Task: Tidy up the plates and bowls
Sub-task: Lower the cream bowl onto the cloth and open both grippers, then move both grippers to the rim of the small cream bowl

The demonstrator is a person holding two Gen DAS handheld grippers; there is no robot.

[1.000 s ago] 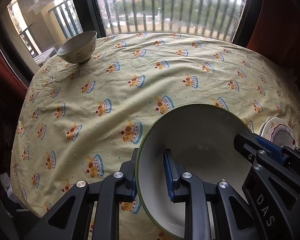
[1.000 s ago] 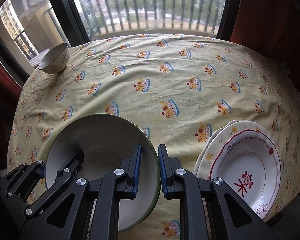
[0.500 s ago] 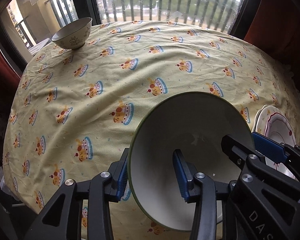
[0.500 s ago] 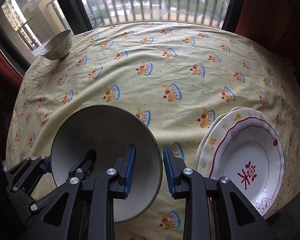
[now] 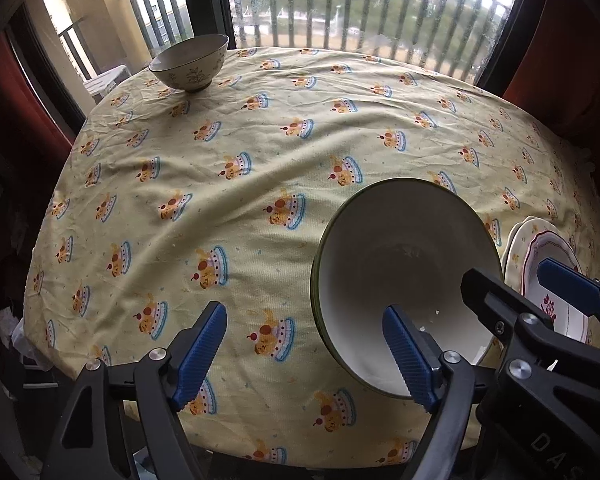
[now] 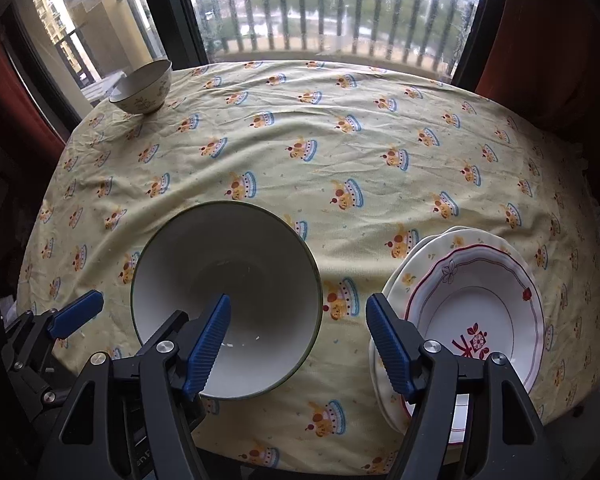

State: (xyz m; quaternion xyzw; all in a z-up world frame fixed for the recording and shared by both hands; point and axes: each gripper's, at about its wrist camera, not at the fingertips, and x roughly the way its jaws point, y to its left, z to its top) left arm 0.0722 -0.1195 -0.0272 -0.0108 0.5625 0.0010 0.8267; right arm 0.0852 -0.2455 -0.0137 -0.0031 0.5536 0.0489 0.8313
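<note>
Left wrist view: the left tongs (image 5: pixel 304 354) are released, with the jaws opening. Nothing is clamped. The right pad hangs over the inside of the big bowl (image 5: pixel 404 272); the left pad is over bare cloth, and the bowl's left rim stands between the two pads without visible contact. The big bowl sits upright on the table (image 5: pixel 260 152), just ahead and to the right of these tongs. The right tongs (image 5: pixel 516 284) enter from the right, straddling the bowl's far rim. The plates (image 5: pixel 540 248) lie beyond them, at the right table edge. A small bowl (image 5: pixel 188 62) stands well apart, at the far left corner.

Right wrist view: the right tongs (image 6: pixel 298 338) are likewise released and opening. The left pad is over the big bowl (image 6: pixel 236 272) interior; the right pad hovers just beside the plates (image 6: pixel 472 300). The bowl's right rim lies between the pads, not pressed. The left tongs (image 6: pixel 76 314) show at the left, beside the bowl. The plates, stacked, lie immediately right of these tongs. The small bowl (image 6: pixel 142 88) is far ahead and left.

Task status, as a judgement: plates are stacked, so that part appears done. The big bowl appears set down beside the stack. The small bowl is not yet grouped with it; fetching and nesting it is probably what is left.
</note>
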